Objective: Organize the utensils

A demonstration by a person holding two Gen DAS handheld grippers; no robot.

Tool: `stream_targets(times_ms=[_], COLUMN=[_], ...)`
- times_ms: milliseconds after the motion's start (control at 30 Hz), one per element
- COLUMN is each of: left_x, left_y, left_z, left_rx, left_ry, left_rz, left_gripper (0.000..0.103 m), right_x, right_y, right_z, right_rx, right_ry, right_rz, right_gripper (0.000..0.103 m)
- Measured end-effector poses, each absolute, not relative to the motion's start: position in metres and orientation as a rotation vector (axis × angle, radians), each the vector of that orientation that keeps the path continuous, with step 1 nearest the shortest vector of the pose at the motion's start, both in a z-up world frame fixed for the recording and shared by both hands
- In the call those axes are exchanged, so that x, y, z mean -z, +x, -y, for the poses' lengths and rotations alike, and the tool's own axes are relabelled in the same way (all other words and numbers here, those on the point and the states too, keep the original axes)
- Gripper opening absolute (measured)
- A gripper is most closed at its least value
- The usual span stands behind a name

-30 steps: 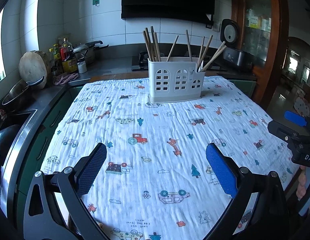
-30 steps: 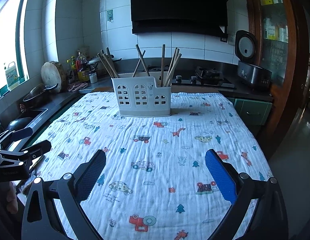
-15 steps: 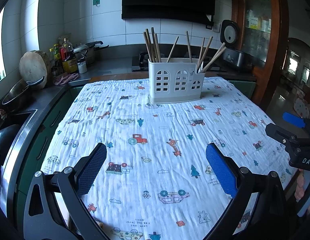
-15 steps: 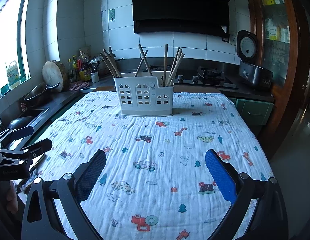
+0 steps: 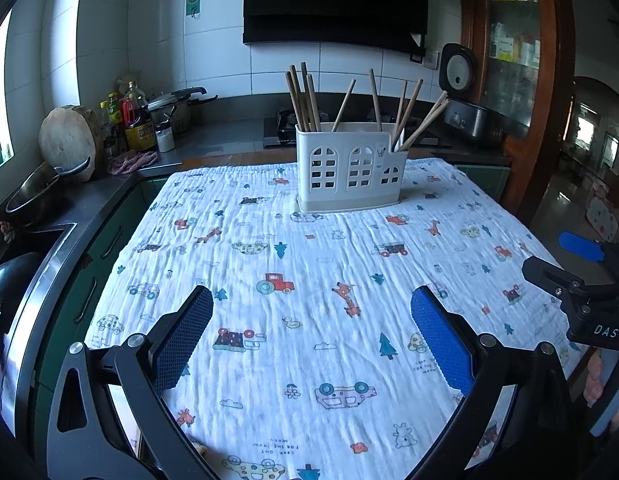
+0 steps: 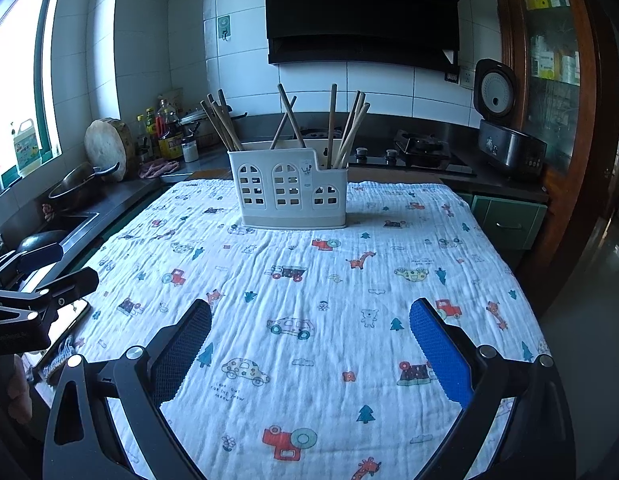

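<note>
A white utensil holder (image 5: 351, 168) with arched cut-outs stands at the far side of the table, also in the right wrist view (image 6: 291, 188). Several wooden chopsticks (image 5: 305, 96) stick up from its compartments, also in the right wrist view (image 6: 341, 128). My left gripper (image 5: 311, 300) is open and empty, held above the near part of the table. My right gripper (image 6: 309, 312) is open and empty, also above the near part. Each gripper shows at the edge of the other's view: the right one (image 5: 577, 272), the left one (image 6: 41, 276).
A white cloth with cartoon prints (image 5: 309, 264) covers the table. A counter on the left holds a pan (image 5: 37, 196), a round wooden board (image 5: 67, 140) and bottles (image 5: 137, 120). A stove (image 6: 421, 152) and a rice cooker (image 6: 505, 136) stand behind. A phone (image 6: 65, 320) lies at the table's left edge.
The right gripper has moved slightly closer to the holder. The left gripper has hardly moved. Both stay open.
</note>
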State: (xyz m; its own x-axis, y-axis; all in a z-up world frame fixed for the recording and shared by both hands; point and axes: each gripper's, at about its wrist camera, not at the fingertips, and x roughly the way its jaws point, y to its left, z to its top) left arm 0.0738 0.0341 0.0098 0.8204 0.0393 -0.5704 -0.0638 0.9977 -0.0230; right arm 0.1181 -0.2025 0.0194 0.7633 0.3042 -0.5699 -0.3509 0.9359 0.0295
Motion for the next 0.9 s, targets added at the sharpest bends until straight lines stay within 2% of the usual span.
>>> stream_targets(times_ms=[900], left_x=[-0.0130], left_y=[0.0725], left_z=[-0.0315], left_rx=[-0.057], left_ry=[-0.036], left_rz=[-0.599], left_gripper=[0.098], right_x=[-0.0186], right_y=[0.1183], right_z=[0.2007], right_rx=[-0.366], right_ry=[-0.079], right_rz=[-0.611], right_gripper=[0.096])
